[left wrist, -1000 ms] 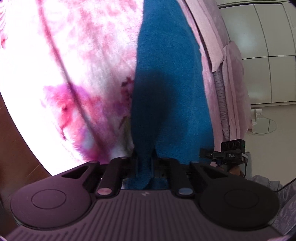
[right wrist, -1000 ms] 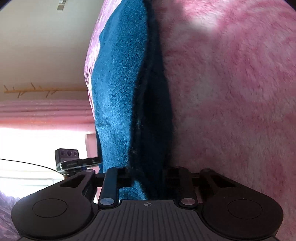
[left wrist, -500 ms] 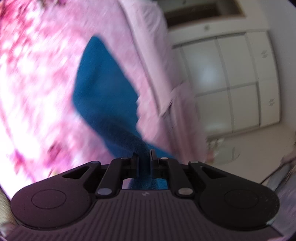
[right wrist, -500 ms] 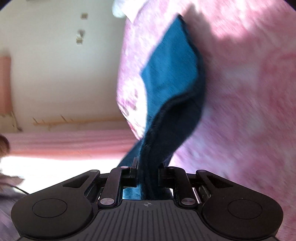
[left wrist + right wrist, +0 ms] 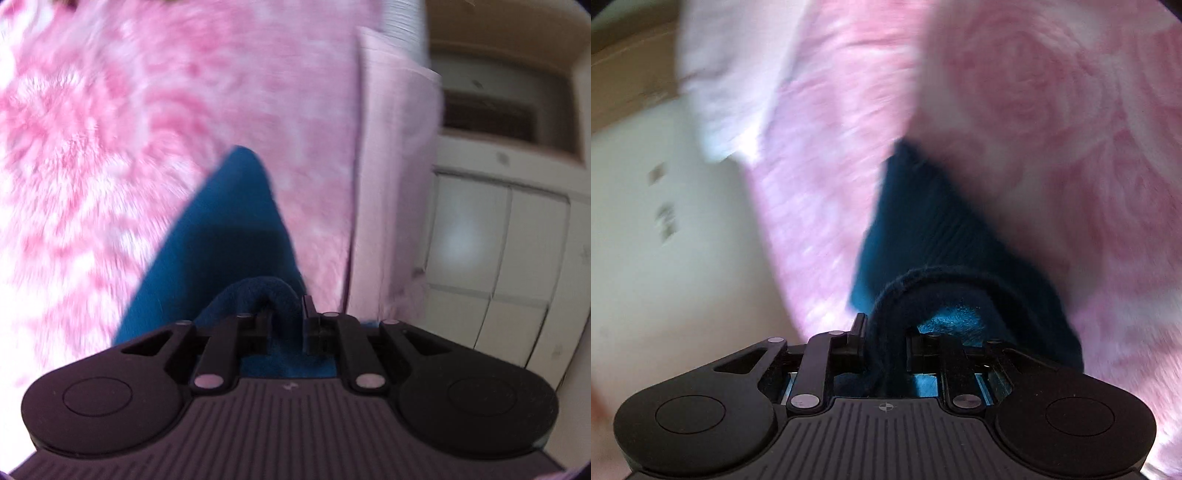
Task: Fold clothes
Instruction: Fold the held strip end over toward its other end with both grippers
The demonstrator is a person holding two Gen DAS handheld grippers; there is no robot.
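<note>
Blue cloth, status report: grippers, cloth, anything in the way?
Left gripper and right gripper both shut on blue cloth. Cloth drapes onto pink blanket. Nothing in the way.

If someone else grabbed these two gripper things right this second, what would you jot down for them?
Left gripper: shut on an edge of the blue cloth.
Right gripper: shut on another bunched edge of the same blue cloth.
The cloth trails from both grippers onto the fluffy pink blanket, which fills most of both views.
Done: both edges gripped and lifted.
Left: probably carry the held edges over to make the fold, lay it flat, then release. The pictures are blurred, so the fold's progress is unclear.
</note>
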